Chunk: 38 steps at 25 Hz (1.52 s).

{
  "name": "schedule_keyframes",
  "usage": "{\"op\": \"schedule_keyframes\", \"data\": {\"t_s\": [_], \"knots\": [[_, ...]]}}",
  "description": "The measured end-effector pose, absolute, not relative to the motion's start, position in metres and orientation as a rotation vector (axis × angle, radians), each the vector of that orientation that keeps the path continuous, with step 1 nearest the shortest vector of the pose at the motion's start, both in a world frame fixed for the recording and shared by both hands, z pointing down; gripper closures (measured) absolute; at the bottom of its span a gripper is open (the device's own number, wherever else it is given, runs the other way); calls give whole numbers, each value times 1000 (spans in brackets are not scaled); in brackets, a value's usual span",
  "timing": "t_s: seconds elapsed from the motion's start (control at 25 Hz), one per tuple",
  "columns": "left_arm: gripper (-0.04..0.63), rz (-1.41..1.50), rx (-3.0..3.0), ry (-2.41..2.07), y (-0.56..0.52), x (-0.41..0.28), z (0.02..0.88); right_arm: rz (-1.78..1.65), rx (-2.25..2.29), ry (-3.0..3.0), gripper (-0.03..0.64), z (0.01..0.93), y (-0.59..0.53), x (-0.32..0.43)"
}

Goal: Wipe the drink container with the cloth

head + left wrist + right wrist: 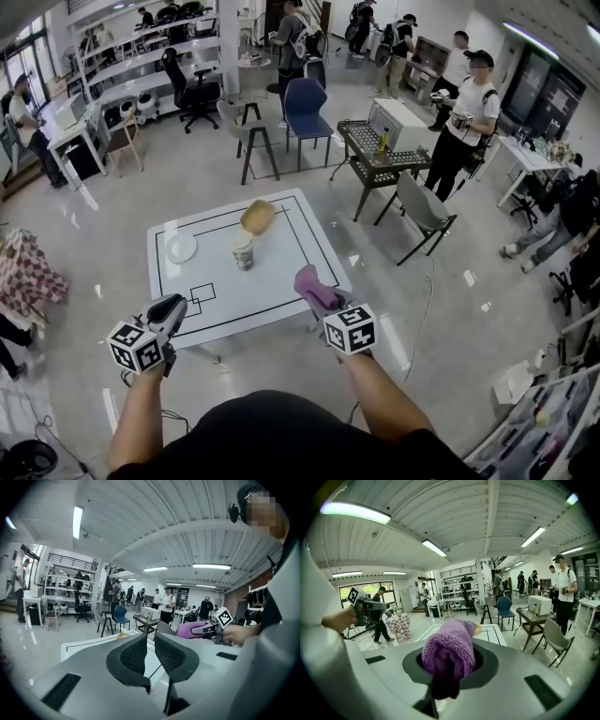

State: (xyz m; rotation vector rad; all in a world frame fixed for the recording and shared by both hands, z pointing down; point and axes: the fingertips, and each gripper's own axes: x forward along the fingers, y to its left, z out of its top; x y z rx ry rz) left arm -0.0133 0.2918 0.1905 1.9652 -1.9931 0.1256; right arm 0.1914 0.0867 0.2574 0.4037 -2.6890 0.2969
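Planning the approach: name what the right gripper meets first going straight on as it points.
Likely the white table top, since the right gripper, shut on the purple cloth, tilts downward toward it; the cup stands near that line, depth unclear.

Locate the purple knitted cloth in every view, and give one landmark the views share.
Head view: the purple knitted cloth is lower right of centre, at the white table's near right corner.
Left gripper view: the cloth is right of centre.
Right gripper view: the cloth is dead centre, between the jaws.
Shared landmark: the blue chair.
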Motion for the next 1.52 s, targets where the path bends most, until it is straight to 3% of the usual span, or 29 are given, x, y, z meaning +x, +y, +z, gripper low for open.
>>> {"op": "schedule_keyframes", "data": {"t_s": [0.6,1.52], "knots": [[528,134,1992,-1944,262,-45,203,315,461,-2649,529,271,66,172],[528,111,2148,-1723,188,-227,217,320,664,-2553,529,261,39,16]]}}
